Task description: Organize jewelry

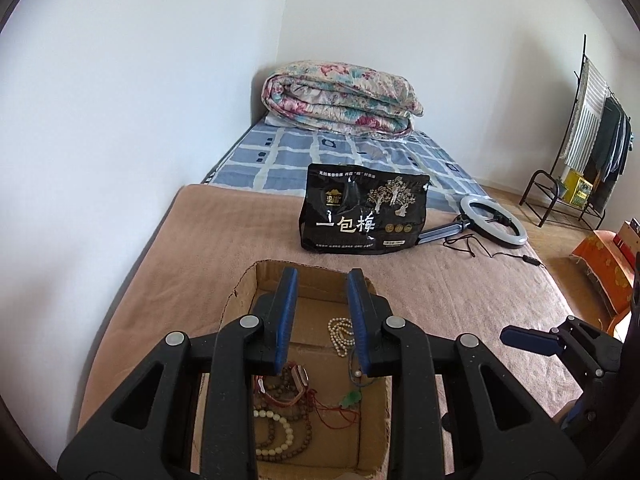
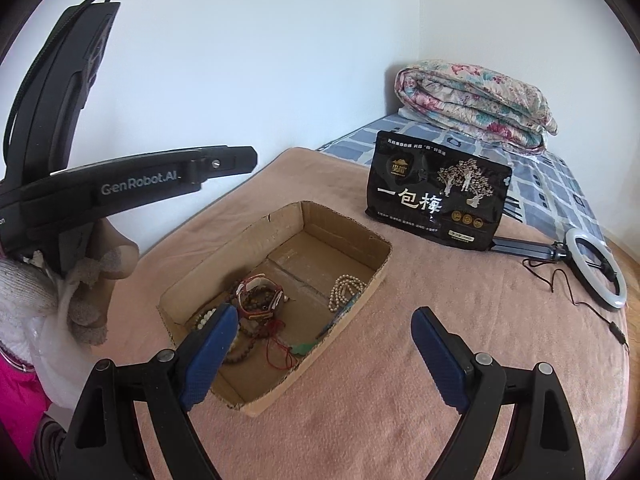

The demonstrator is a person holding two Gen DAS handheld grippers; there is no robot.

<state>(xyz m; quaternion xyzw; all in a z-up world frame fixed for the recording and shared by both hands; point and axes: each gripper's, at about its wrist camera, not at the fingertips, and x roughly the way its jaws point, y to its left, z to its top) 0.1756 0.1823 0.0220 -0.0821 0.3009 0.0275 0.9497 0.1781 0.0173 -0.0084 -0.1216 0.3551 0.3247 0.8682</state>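
An open cardboard box [image 2: 376, 256] [image 1: 244, 284] lies on a pink blanket. Inside are a white pearl string [image 2: 345, 290] [image 1: 339, 334], brown bead bracelets [image 1: 286, 420], a watch with a red strap [image 2: 259, 298], a red cord and a green pendant [image 2: 303, 348] [image 1: 351, 399]. My left gripper [image 1: 322, 280] hovers above the box, jaws open and empty. My right gripper [image 2: 324, 320] is wide open and empty, above the box's near right corner. The left gripper's body [image 2: 132, 184] shows at left in the right wrist view, held by a gloved hand.
A black snack bag [image 2: 436, 196] stands beyond the box. A ring light [image 2: 596, 268] with cable lies at the blanket's right edge. A folded floral quilt [image 1: 340, 96] rests on the blue checked mattress. White wall on the left; a clothes rack [image 1: 592, 148] far right.
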